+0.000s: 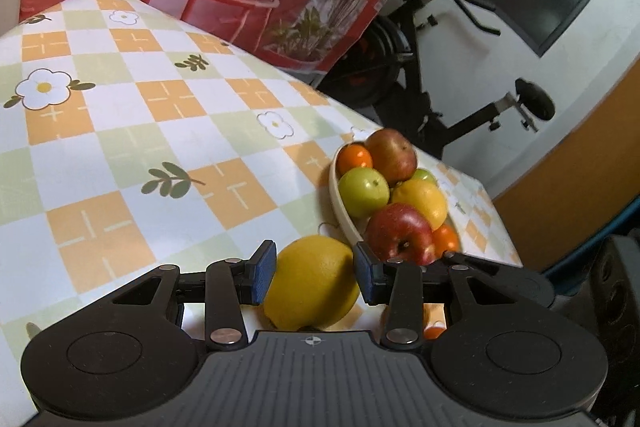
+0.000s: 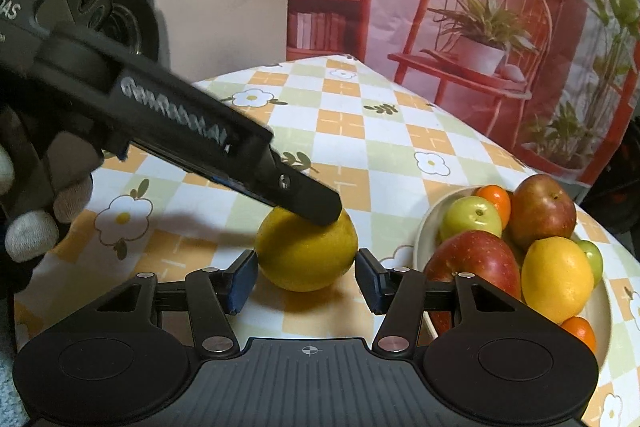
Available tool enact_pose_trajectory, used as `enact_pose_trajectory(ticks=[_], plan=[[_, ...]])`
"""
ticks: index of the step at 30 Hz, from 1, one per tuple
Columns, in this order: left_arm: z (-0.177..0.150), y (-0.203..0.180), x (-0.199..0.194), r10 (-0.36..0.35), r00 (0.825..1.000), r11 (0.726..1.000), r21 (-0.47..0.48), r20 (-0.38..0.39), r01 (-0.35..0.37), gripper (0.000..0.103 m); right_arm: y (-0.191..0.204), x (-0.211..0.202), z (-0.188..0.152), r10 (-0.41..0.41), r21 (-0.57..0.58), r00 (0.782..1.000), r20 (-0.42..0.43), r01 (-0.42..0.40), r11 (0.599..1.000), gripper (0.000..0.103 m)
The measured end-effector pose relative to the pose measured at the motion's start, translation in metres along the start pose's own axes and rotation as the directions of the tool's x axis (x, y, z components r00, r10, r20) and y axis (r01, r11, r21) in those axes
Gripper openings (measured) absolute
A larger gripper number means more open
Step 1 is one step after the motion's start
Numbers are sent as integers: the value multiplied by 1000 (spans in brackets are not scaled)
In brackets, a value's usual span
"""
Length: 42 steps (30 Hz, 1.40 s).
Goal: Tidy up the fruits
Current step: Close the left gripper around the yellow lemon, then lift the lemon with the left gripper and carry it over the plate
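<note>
Round yellow lemon point(image 1: 312, 283) between left gripper point(image 1: 315, 277) pads, both touching.
Your right gripper point(image 2: 306, 277) stands open around it; crowded cream bowl point(image 2: 420, 247) risks spillover.

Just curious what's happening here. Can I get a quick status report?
Left gripper clamped on lemon. Right gripper flanks the same lemon, contact unclear. Bowl beside it heaped with fruit, little room.
</note>
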<state>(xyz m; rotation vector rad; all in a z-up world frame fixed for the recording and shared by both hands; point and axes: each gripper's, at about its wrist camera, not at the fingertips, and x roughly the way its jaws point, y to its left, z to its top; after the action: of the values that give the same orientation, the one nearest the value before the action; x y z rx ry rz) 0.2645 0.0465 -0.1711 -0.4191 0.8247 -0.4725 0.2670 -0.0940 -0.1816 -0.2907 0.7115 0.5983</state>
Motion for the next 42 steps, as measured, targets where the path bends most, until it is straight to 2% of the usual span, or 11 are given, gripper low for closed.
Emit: enact_pose_trajectory(ticks=[14, 25, 33, 42], plan=[[1, 6, 1, -9, 1000, 1000, -1, -1, 9, 45, -7, 16, -4, 38, 84, 999, -35, -35, 996, 52], [1, 5, 1, -1, 1000, 1000, 0, 0, 1, 45, -11, 15, -8, 62, 132, 998, -15, -60, 989, 51], [1, -6, -2, 6, 1000, 1000, 22, 10, -7, 45, -13, 4, -11, 63, 155, 998, 27, -67, 986, 51], [8, -36, -4, 21, 1000, 996, 89, 14, -22, 45, -24, -22, -18, 54, 189, 994, 98, -71, 979, 51]])
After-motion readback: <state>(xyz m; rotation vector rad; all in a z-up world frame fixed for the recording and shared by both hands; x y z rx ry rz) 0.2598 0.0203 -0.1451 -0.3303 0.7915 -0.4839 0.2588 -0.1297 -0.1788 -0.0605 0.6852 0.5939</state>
